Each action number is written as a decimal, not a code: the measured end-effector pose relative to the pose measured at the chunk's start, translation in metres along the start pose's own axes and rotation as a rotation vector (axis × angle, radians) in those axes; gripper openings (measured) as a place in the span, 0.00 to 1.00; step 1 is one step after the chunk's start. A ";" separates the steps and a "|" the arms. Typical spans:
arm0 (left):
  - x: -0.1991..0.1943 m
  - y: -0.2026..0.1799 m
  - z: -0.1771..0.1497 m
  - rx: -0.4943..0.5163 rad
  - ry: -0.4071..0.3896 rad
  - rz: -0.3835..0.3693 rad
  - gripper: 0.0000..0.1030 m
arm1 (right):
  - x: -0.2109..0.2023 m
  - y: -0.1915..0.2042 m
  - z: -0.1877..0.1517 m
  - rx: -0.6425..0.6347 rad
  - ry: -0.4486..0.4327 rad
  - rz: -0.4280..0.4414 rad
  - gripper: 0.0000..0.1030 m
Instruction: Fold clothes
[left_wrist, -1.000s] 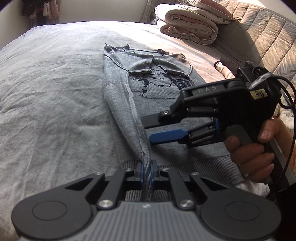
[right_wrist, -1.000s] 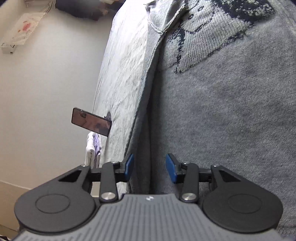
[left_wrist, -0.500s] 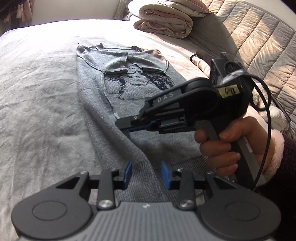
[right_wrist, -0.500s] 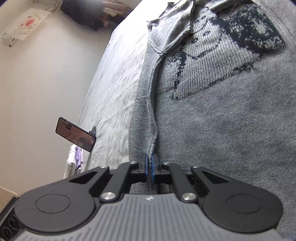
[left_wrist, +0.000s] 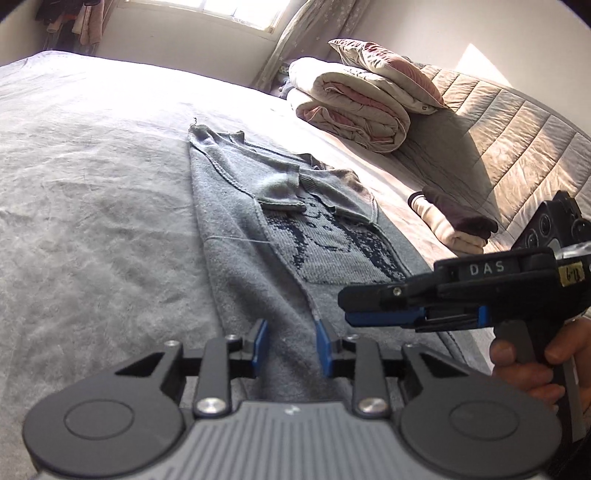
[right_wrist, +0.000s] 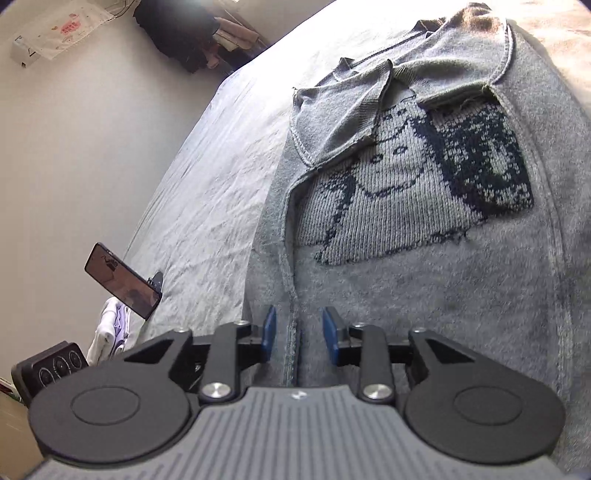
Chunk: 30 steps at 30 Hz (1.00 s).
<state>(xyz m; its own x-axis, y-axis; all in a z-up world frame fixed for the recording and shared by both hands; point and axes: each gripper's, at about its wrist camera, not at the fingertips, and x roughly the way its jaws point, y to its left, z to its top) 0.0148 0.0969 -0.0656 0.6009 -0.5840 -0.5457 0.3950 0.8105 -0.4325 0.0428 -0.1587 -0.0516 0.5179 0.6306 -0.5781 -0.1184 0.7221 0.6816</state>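
A: While the left gripper (left_wrist: 290, 345) narrows its jaws over the folded edge, gripping nothing, which hand sits nearer the seam?

B: The right gripper (right_wrist: 299, 334); its jaws are parting astride it, empty. The sweater (left_wrist: 258, 236) runs lengthwise away across the bed (left_wrist: 92, 177).

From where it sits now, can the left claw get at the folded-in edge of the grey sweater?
Probably yes. The left claw, its jaws closing, hangs over the grey sweater with the folded-in edge just ahead of its right pad. The right claw hovers beside that edge but does not cover it.
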 end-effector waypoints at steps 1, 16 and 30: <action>0.003 0.002 0.003 -0.010 -0.006 -0.022 0.27 | 0.005 0.003 0.007 0.007 -0.014 -0.006 0.42; 0.031 0.009 0.018 -0.042 0.006 -0.082 0.27 | 0.067 -0.044 0.096 0.198 -0.224 -0.147 0.42; 0.037 0.007 0.018 -0.032 0.041 -0.120 0.27 | 0.061 -0.043 0.131 0.053 -0.220 -0.235 0.24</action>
<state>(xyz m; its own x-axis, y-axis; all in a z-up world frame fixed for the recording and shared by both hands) 0.0523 0.0813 -0.0758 0.5214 -0.6784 -0.5177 0.4394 0.7335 -0.5186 0.1906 -0.1885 -0.0574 0.6971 0.3678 -0.6154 0.0676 0.8208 0.5672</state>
